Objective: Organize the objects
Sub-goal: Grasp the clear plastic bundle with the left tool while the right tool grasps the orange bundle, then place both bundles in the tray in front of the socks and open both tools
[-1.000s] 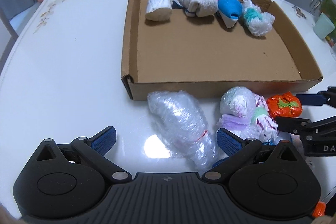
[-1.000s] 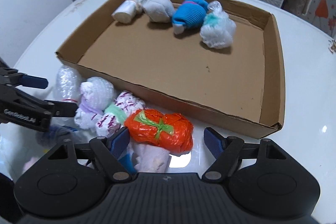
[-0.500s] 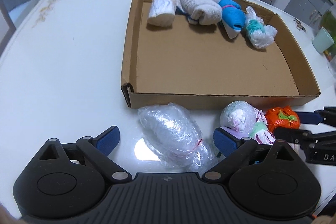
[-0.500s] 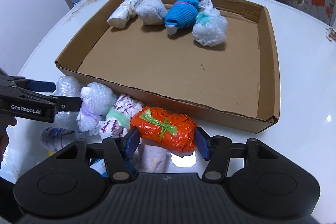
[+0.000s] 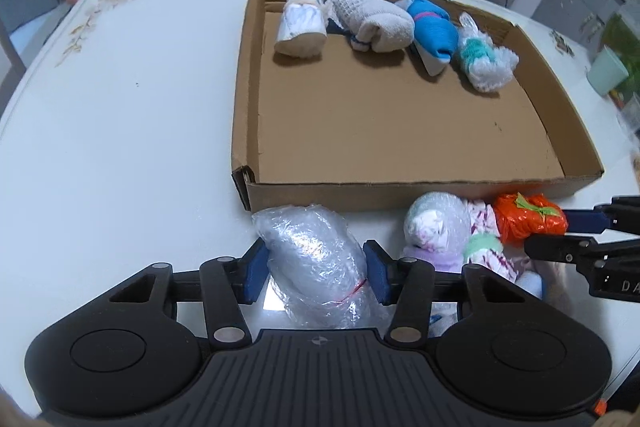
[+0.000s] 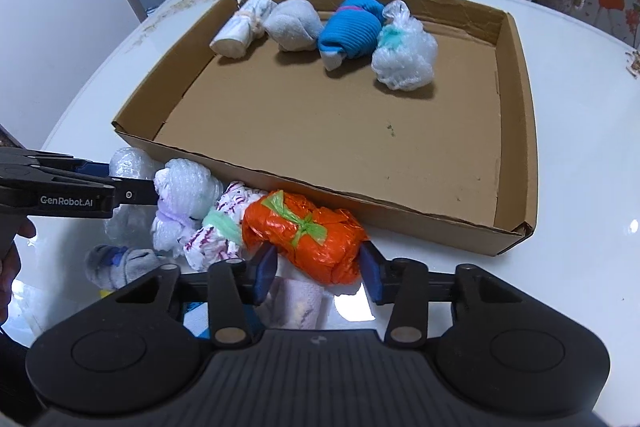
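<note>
Bundles are lying near the box (image 5: 400, 131): left gripper (image 5: 316, 269) is pinching the clear bundle (image 5: 316, 259), right gripper (image 6: 318, 271) pinching the orange bundle (image 6: 308, 235), jaws just closing. Next, probably lifting both over the near wall.

The left gripper (image 6: 134, 193) bore white lettering, "GenRobot.AI", along its black side. The right gripper (image 5: 560, 239) showed only the letters "DA" at the picture's edge.
</note>
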The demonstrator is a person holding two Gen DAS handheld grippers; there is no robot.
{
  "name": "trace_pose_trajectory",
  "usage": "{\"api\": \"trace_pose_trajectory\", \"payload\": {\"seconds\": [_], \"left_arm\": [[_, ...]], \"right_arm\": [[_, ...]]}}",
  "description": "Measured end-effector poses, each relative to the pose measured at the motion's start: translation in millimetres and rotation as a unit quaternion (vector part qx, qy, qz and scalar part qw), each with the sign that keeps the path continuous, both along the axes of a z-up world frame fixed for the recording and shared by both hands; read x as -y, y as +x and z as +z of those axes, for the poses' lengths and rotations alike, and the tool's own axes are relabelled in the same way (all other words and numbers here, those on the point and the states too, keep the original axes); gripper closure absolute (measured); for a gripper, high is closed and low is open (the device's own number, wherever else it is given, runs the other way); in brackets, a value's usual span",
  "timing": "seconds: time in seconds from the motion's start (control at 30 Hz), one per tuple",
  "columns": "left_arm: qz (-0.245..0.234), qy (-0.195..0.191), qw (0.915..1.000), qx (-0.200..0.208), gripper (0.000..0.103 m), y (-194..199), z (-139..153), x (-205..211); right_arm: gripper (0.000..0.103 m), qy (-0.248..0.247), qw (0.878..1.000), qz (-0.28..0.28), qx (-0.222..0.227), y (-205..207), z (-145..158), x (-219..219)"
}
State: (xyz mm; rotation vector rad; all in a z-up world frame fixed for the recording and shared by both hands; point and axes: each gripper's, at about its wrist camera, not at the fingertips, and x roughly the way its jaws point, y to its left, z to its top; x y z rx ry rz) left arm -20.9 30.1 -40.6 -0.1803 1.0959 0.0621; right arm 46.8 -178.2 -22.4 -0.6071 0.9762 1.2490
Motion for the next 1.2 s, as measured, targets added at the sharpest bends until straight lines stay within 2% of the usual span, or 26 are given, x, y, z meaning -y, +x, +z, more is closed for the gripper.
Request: {"api": "trace_pose_trajectory", "payload": {"seconds": [0.13,0.2,0.33,0.5,0.53,0.67,0.9,1.03,1.2], "left_arm": [[-0.004,0.001,1.0,-0.001,0.046,0.0,1.0,2.1],[-0.005,0.001,1.0,-0.002,0.046,0.0,0.6,2.6],[-0.006,-0.001,1.0,-0.002,0.045,0.0,-1.3,0.7],[-0.01,0.002,0.9999,-0.002,0.044,0.8,-2.0,1.6],[-0.011,0.002,0.9999,-0.002,0.044,1.0,-2.1,1.5],[-0.011,0.001,0.9999,-0.003,0.045,-0.1,-1.6,0.3],[-0.004,0.007,1.0,0.003,0.046,-6.6,7.5,-7.2],[-0.009,0.026,0.9996,0.01,0.049,-13.0,18.4,-8.2],[-0.019,0.019,0.9993,0.027,0.051,-15.8,34.7,-8.5]], "right_arm": [[0.065,-0.006,1.0,0.007,0.002,-2.2,-2.8,-0.9],[0.06,-0.004,1.0,0.012,-0.008,-2.3,-5.8,-1.2],[0.052,-0.002,0.999,0.032,0.017,-8.0,-10.8,-5.7],[0.048,0.009,0.999,0.038,0.021,-5.9,-16.0,-10.8],[0.049,0.012,0.999,0.04,0.02,-5.6,-16.2,-11.2],[0.066,0.017,0.999,0.049,0.01,-6.3,-12.4,-8.9],[0.068,0.028,0.998,0.063,0.012,-14.2,0.9,4.7],[0.068,0.035,0.998,0.057,0.013,-11.7,13.7,14.3],[0.068,0.056,0.998,0.037,0.012,-3.3,32.0,24.9]]}}
